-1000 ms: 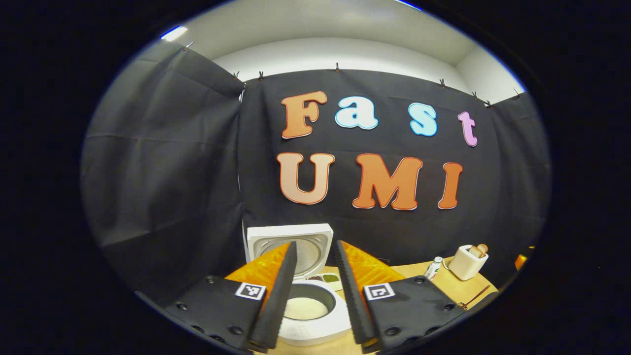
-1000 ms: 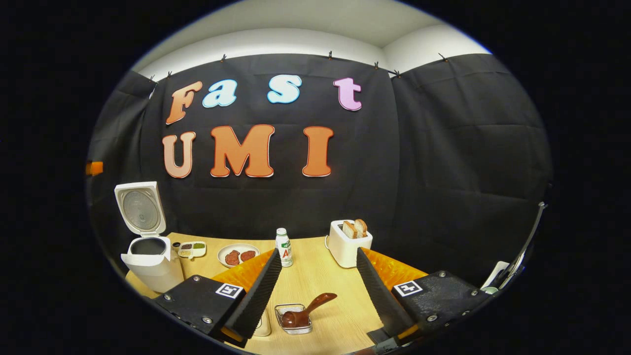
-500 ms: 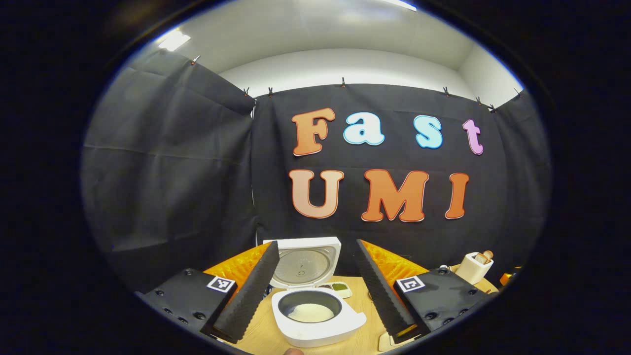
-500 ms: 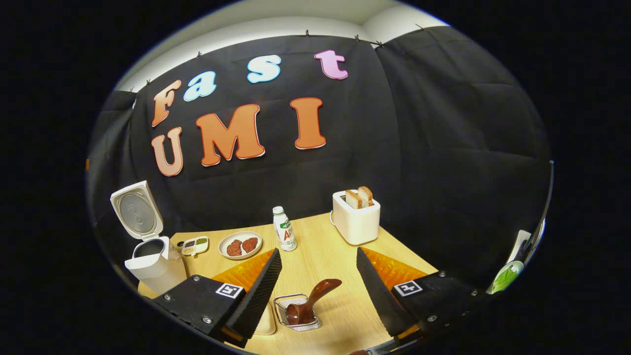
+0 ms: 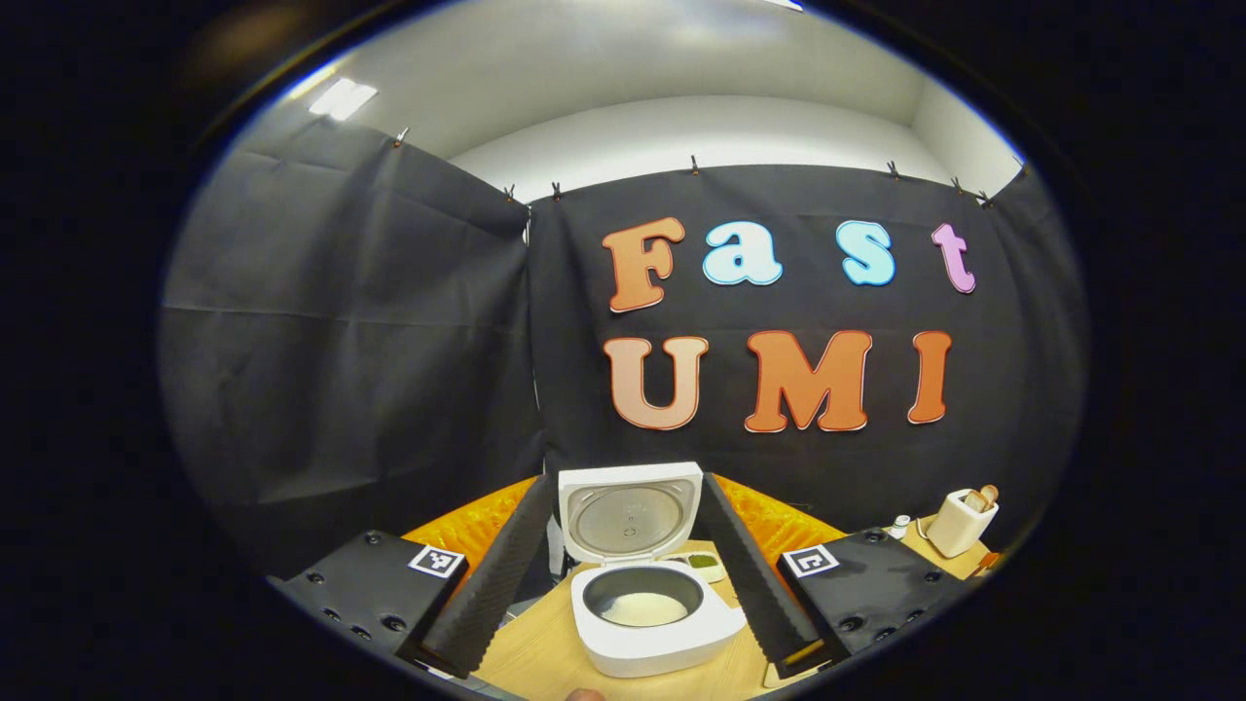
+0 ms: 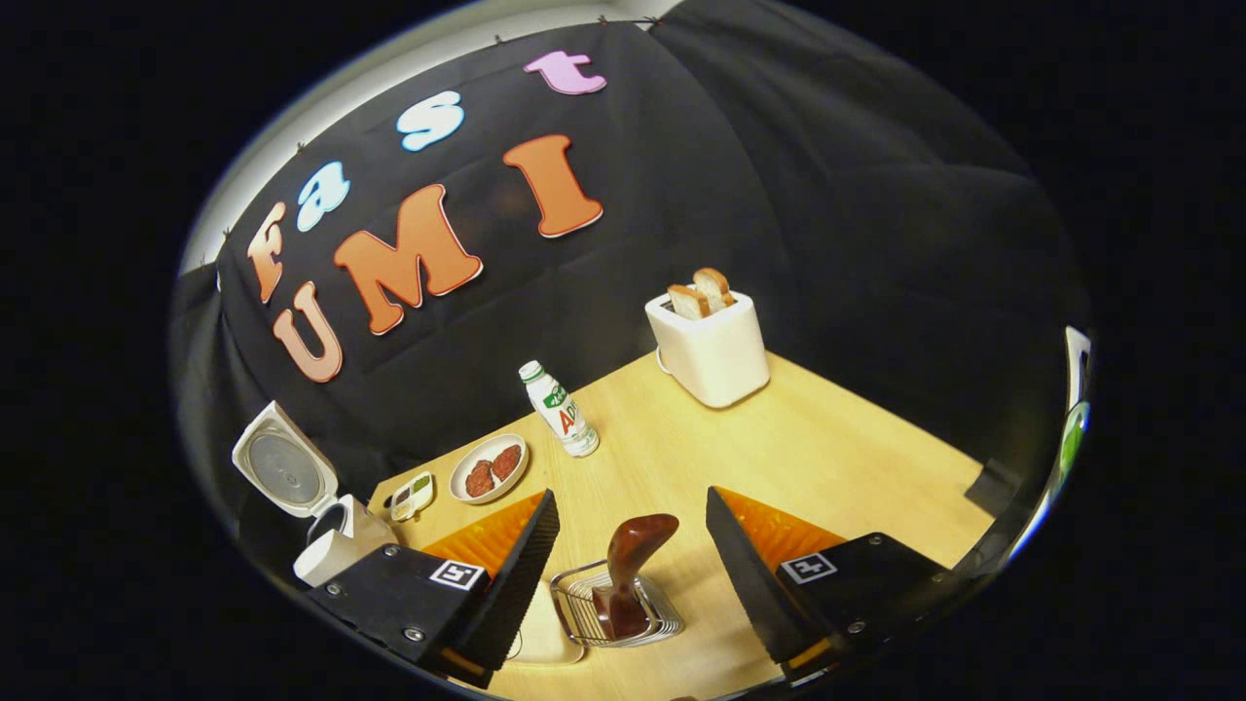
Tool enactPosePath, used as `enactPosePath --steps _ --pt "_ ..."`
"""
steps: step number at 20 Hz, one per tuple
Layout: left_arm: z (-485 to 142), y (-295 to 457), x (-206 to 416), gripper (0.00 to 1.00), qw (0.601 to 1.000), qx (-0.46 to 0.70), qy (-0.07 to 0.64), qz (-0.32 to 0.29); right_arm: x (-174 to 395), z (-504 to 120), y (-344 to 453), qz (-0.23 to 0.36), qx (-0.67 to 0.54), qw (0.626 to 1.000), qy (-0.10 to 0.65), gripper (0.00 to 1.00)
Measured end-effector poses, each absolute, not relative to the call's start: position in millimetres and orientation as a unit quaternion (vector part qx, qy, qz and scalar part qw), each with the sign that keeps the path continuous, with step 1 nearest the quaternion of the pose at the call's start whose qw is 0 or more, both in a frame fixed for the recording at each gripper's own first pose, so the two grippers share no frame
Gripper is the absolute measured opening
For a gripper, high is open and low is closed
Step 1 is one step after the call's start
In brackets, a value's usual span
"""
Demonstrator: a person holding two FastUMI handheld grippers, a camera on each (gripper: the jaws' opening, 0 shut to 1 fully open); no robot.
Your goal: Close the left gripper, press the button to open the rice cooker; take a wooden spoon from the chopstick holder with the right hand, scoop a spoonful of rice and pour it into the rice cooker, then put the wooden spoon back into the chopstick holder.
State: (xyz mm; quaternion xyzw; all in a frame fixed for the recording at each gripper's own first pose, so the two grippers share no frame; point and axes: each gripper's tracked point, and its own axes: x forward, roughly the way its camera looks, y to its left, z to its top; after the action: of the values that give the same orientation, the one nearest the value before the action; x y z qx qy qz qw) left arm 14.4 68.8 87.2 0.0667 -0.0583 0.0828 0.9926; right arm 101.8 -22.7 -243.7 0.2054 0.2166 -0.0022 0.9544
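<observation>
Wooden spoon (image 6: 628,565), lower centre, stands between the wide-open, empty right gripper (image 6: 631,574); off-centre closure risks tipping the chopstick holder (image 6: 574,604).

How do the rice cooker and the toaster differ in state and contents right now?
The rice cooker stands with its lid swung up and its pot exposed; the toaster has no lid, only top slots. The rice cooker holds a little white rice low in its pot; the toaster has two bread slices poking out on top. Both are white and stand on the wooden table.
</observation>
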Motion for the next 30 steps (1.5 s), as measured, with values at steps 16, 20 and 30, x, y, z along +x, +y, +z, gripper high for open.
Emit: enactPosePath --steps 16,20,30 --pt "57 80 12 1.00 0.991 0.066 -0.028 0.111 104 -301 11 0.014 0.314 0.906 0.283 0.34" --pt "56 87 14 1.00 0.991 0.067 -0.025 0.113 106 -302 6 0.001 0.279 0.918 0.281 0.19" --pt "60 93 26 1.00 0.994 0.065 -0.030 0.080 95 -241 9 -0.015 0.221 0.945 0.240 0.05"
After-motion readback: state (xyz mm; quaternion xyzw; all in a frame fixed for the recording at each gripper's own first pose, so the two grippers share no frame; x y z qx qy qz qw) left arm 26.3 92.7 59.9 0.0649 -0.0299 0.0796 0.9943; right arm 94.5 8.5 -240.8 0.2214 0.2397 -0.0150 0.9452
